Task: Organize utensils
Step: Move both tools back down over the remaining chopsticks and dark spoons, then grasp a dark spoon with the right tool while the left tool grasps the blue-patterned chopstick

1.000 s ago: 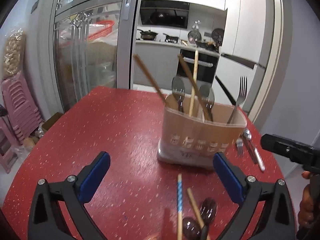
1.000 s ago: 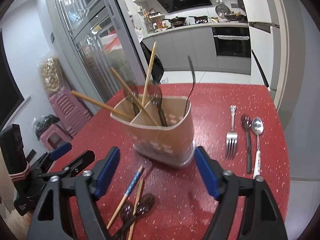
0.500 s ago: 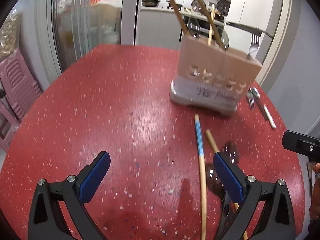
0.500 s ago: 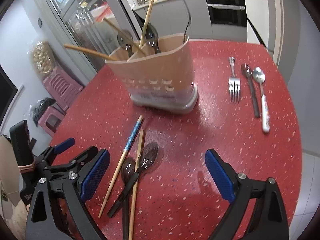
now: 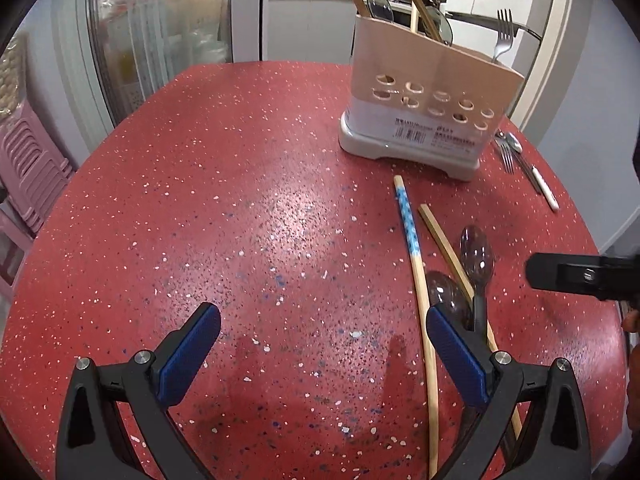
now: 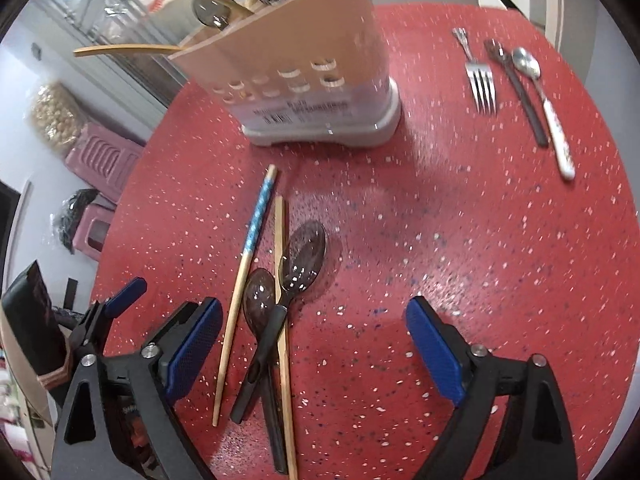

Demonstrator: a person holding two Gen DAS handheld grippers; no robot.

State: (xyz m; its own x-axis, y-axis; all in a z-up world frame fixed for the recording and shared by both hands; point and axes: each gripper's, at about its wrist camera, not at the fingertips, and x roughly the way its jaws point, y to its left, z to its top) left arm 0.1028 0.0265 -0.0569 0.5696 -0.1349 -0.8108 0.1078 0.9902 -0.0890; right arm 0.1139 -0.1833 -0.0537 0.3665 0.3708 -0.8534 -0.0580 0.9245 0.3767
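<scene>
A beige utensil holder (image 5: 430, 96) (image 6: 296, 68) stands on the red table and holds chopsticks, spoons and a fork. In front of it lie a blue-patterned chopstick (image 5: 414, 264) (image 6: 246, 264), a plain chopstick (image 5: 448, 248) (image 6: 280, 272) and two dark spoons (image 5: 476, 256) (image 6: 300, 264). My left gripper (image 5: 322, 356) is open and empty, left of these. My right gripper (image 6: 314, 344) is open and empty above the spoon handles. A fork (image 6: 480, 76), a dark spoon (image 6: 516, 88) and a white-handled spoon (image 6: 548, 108) lie right of the holder.
The red speckled table (image 5: 240, 220) is oval, with edges near on the right. Pink stools (image 5: 24, 164) stand on the floor at the left. A glass door and a kitchen lie beyond the table.
Both grippers have tilted down and drawn in toward the loose chopsticks and spoons in front of the holder. Both stay open and empty.
</scene>
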